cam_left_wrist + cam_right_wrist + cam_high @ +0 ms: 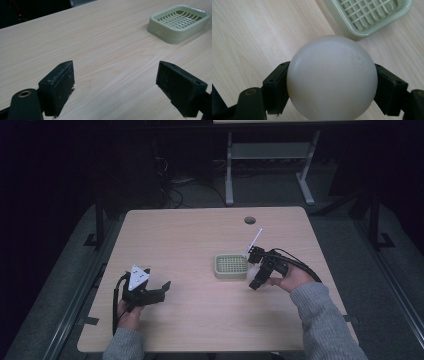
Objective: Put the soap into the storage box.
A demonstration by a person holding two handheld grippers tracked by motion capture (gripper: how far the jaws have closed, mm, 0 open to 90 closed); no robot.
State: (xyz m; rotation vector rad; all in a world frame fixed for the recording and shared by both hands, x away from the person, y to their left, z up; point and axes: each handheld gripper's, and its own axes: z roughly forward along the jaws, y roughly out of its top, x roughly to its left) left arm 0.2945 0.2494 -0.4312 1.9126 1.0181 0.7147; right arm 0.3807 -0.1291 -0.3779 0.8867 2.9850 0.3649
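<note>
A pale green slotted tray [231, 265] lies flat near the middle of the wooden table [200, 235]. Just right of it my right gripper [254, 268] is shut on a smooth white ball [253, 271]. In the right gripper view the white ball [332, 78] sits squeezed between both jaws of the right gripper [332, 87], above the wood, with the green tray [367, 16] a little beyond it. My left gripper [159, 291] rests low at the table's front left, open. In the left gripper view the left gripper [122, 86] holds nothing, and the green tray [178, 22] lies far ahead to the right.
A round cable hole [250, 220] sits near the table's far edge. A thin white stick [254, 241] rises from the right gripper. Beyond the table stand a white desk frame [270, 165] and tangled cables [172, 190] on the dark floor.
</note>
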